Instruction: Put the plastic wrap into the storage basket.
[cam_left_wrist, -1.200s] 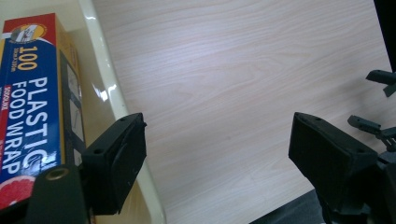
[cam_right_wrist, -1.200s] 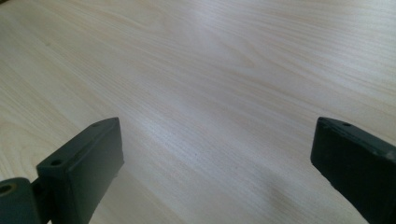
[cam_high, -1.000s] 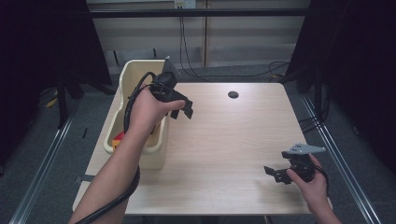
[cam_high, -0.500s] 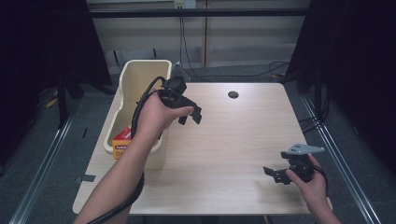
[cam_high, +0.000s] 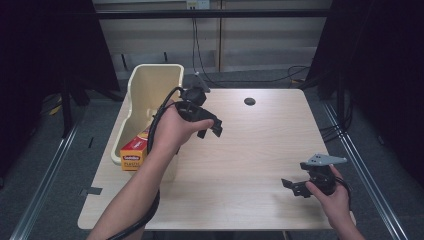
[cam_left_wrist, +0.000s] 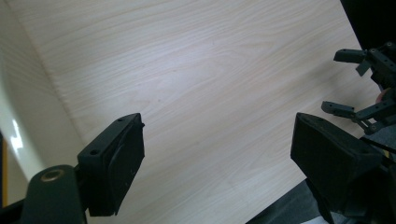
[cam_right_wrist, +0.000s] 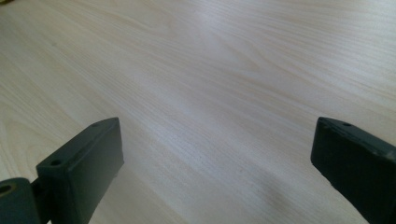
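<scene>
My left gripper (cam_high: 214, 126) hangs above the table just right of the cream bin (cam_high: 150, 90), held in a hand, jaws wide apart and empty. In the left gripper view its jaws (cam_left_wrist: 219, 154) frame bare wood, with the bin's wall (cam_left_wrist: 28, 107) at the left and the other gripper (cam_left_wrist: 369, 84) far off at the right. A yellow and red box (cam_high: 135, 152) lies in the bin's near end. My right gripper (cam_high: 291, 186) rests low near the table's front right, open, with nothing between its jaws (cam_right_wrist: 215, 163).
The light wooden table (cam_high: 250, 150) has a dark round hole (cam_high: 249, 101) near its far edge. Black cables trail on the floor behind the table. Metal rails run along the floor on both sides.
My left gripper has moved right and toward me, out from over the bin to above the table. The box in the bin has come into sight. The right gripper has stayed put.
</scene>
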